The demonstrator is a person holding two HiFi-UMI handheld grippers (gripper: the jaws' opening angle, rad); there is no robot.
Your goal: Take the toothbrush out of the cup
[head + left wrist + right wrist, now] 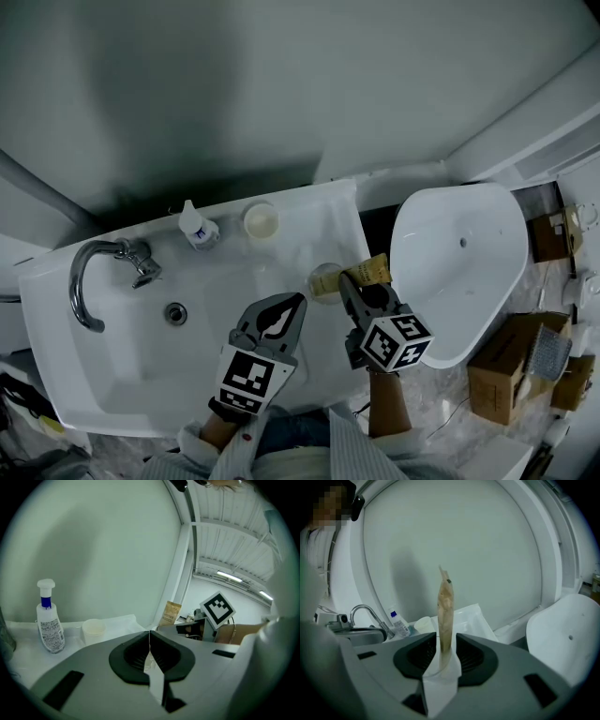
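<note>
A brown paper toothbrush packet [369, 272] leans out of a translucent cup [323, 279] on the sink's right ledge. My right gripper [354, 289] is at the packet. In the right gripper view the packet [445, 604] stands upright between the jaws of the right gripper [445, 644], with a thin gap on each side, so the jaws are open around it. My left gripper [284, 311] hovers over the basin to the left of the cup. In its own view the left gripper [150, 641] is shut and empty, and the packet [171, 613] appears beyond it.
A chrome tap [94, 272] and a drain [175, 313] are at the sink's [66, 375] left. A small bottle [198, 228] and a round white pot [261, 220] sit on the back ledge. A white toilet lid [469, 253] and cardboard boxes [506, 366] are on the right.
</note>
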